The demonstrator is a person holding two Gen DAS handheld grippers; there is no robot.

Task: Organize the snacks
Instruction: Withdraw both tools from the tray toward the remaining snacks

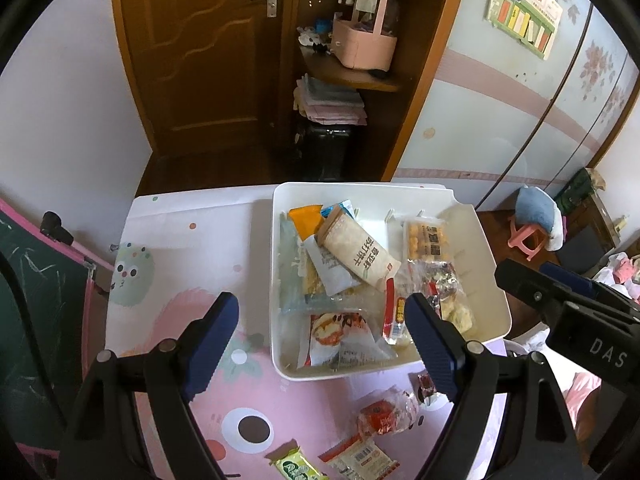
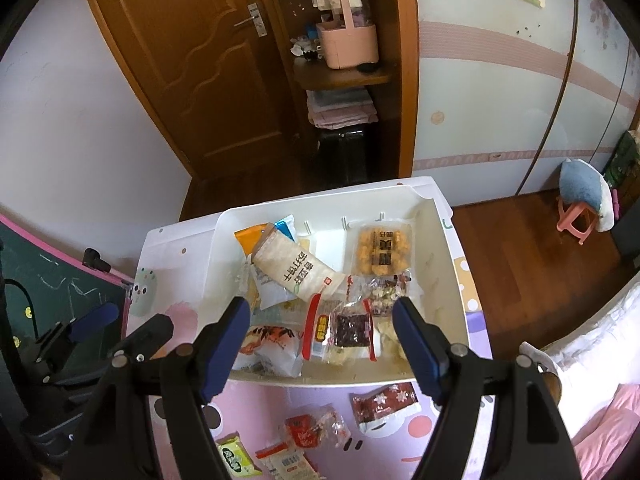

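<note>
Hand-held grippers, left (image 1: 322, 330) and right (image 2: 322, 330): both spread, empty. Loose snack packets (image 2: 316, 426) on counter (image 1: 180, 264), unsorted. White bin (image 2: 448, 256) beyond, mostly filled; task judged well advanced.
</note>
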